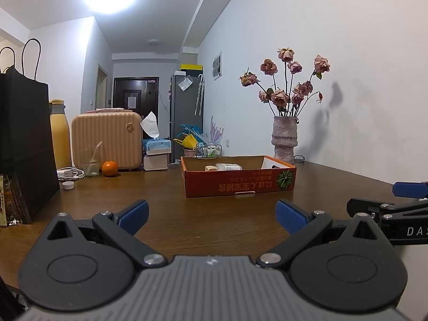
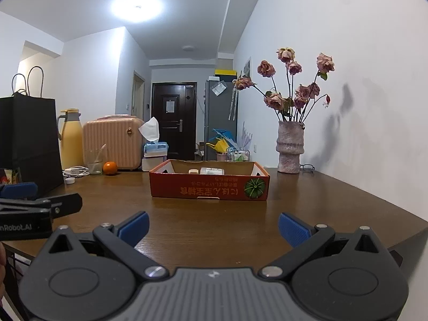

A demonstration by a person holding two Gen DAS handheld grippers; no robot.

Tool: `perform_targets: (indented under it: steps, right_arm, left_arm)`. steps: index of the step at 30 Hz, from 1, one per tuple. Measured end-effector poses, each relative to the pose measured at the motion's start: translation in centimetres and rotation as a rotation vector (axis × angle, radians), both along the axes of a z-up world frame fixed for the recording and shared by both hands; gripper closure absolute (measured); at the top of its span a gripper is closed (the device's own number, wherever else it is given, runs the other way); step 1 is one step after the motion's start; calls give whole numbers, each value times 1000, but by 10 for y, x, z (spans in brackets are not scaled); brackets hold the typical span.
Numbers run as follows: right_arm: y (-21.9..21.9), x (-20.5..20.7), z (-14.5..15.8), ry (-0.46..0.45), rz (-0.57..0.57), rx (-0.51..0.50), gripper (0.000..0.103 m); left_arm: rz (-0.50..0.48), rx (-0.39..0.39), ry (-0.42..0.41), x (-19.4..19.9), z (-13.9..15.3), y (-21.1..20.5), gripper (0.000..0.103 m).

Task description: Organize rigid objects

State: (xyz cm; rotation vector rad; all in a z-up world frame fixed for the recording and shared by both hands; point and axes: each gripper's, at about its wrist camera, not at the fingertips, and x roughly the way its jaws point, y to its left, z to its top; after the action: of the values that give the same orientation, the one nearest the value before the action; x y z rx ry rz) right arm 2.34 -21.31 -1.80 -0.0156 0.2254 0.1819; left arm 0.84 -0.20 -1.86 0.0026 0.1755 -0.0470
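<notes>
A shallow red cardboard box [image 1: 238,183] [image 2: 208,187] with a pumpkin print stands on the brown table ahead of both grippers. Small white and beige packages [image 1: 227,167] [image 2: 211,171] lie inside it. My left gripper [image 1: 212,215] is open and empty above the table's near part. My right gripper [image 2: 212,227] is open and empty too, to the right of the left one. An orange [image 1: 109,168] [image 2: 110,167] sits at the far left.
A black paper bag [image 1: 24,144] stands at the left edge. Behind it are a yellow flask [image 2: 71,139], a pink case [image 1: 107,139], a glass [image 1: 91,163], a white charger [image 1: 69,173], a bottle cap [image 1: 68,185] and tissue boxes [image 1: 156,147]. A vase of dried roses [image 1: 285,139] stands by the wall.
</notes>
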Motion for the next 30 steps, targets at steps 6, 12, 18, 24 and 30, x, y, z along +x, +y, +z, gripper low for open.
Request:
perform_targets:
  steps: [6,12,18,24,30]
  right_arm:
    - [-1,0,-1,5,-3,3,0]
    - [-2,1,0,8,-8,4,0]
    - [-3,2,0,13,-13,10,0]
    - [-4,3,0,18,-10,14,0]
    - [-3,3,-1,17,-10,10,0]
  left_arm:
    - [-1,1,1,-1,0,0,0]
    - [1,4,0,-1,0,-1,0]
    - [0,7,2,0,0,-1,0]
    - [1,6,3,0,0,-1,0]
    - [0,8,1,0,0,0,0]
